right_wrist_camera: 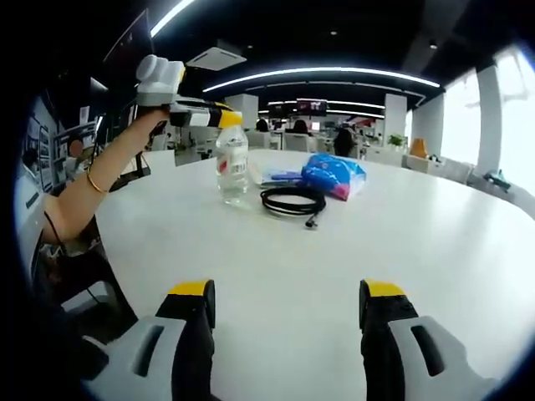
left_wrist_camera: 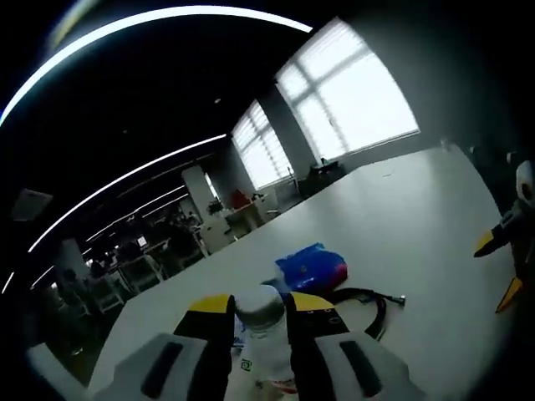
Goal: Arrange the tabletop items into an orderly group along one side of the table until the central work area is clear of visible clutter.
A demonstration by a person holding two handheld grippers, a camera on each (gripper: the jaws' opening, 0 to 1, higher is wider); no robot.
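Right gripper view shows the clear plastic water bottle [right_wrist_camera: 231, 163] upright on the white surface [right_wrist_camera: 334, 251], my left gripper [right_wrist_camera: 219, 119] closed on its neck just under the cap. I judge it light, smooth and slightly squashy, so the stiff neck suits. Beside it lie a coiled black cable [right_wrist_camera: 292, 201] and a soft blue packet [right_wrist_camera: 334, 175]. My right gripper [right_wrist_camera: 288, 305] hangs wide open, its fingers holding nothing.

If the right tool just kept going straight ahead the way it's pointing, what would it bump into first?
Probably the coiled black cable lying on the white table; the bare tabletop lies between it and the open right tool. The blue packet sits just behind it. Depth is hard to judge, so the tool might pass above them.
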